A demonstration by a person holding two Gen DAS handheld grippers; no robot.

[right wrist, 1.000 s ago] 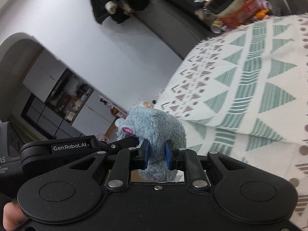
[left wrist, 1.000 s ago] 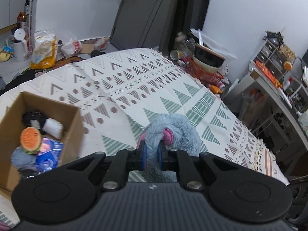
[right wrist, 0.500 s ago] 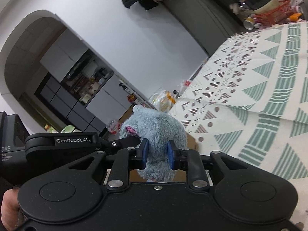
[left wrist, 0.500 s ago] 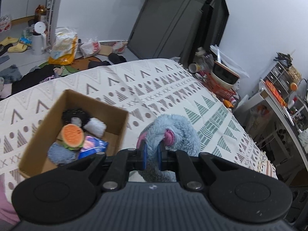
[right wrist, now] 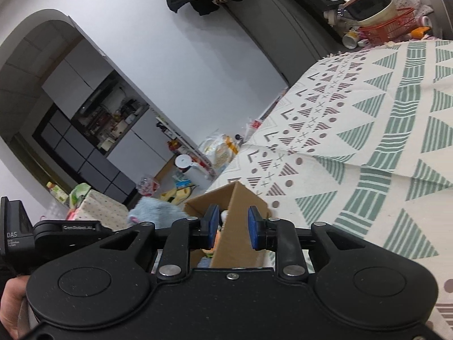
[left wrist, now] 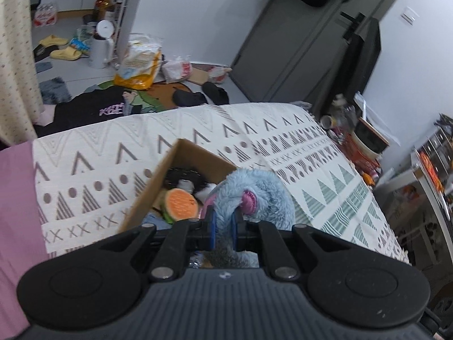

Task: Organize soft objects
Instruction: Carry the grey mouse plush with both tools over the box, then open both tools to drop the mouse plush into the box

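Observation:
My left gripper [left wrist: 223,228] is shut on a fluffy blue plush toy [left wrist: 260,195] with pink ears, held over the right side of an open cardboard box [left wrist: 154,184]. Inside the box lie an orange-and-green plush [left wrist: 179,205], a black furry toy [left wrist: 184,178] and other soft items. In the right wrist view, my right gripper [right wrist: 231,231] is open with nothing between its blue pads, straddling the near wall of the box [right wrist: 240,218]. The blue plush [right wrist: 158,208] and the left gripper's body [right wrist: 70,231] show at its left.
The box rests on a bed with a cream blanket [left wrist: 297,153] patterned in green and brown triangles. Clothes, bags, slippers and a white kettle [left wrist: 100,44] litter the floor beyond. A cluttered shelf [left wrist: 433,167] stands at the right, a pink sleeve [left wrist: 14,212] at the left.
My right gripper let go of the blue plush and opened. The left gripper carried the plush leftward until it hangs over the cardboard box.

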